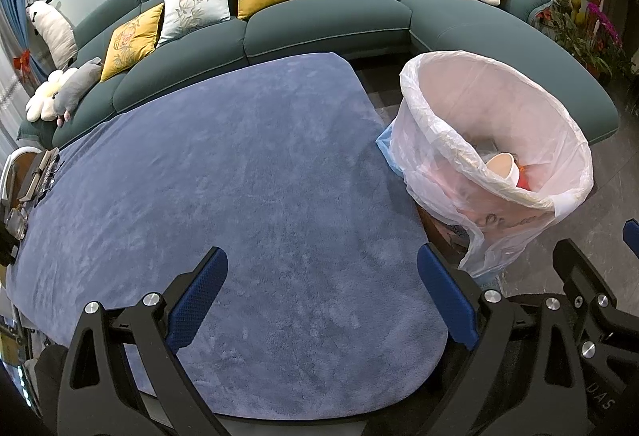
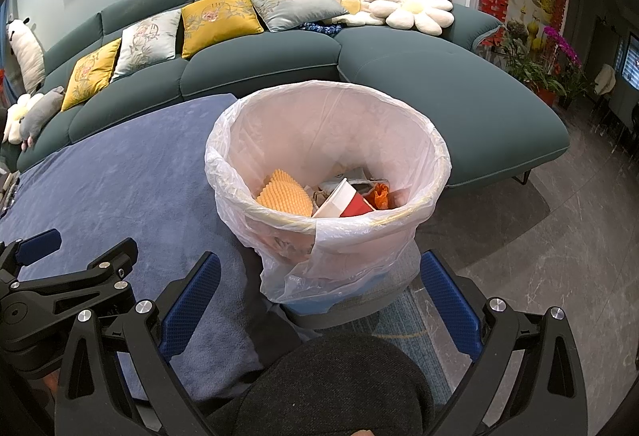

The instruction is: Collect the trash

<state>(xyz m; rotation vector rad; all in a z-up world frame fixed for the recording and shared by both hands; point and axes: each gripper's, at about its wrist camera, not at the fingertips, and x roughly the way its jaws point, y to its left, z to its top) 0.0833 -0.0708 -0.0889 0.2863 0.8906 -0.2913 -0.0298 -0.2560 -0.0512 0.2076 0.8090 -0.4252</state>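
Lined bin [image 2: 331, 172] holding cup [image 2: 343, 202], wrappers

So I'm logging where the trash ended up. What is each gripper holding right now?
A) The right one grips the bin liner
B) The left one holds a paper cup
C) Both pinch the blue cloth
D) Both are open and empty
D: the left gripper and right gripper both stand open with nothing between their fingers, and the trash sits in the lined bin.
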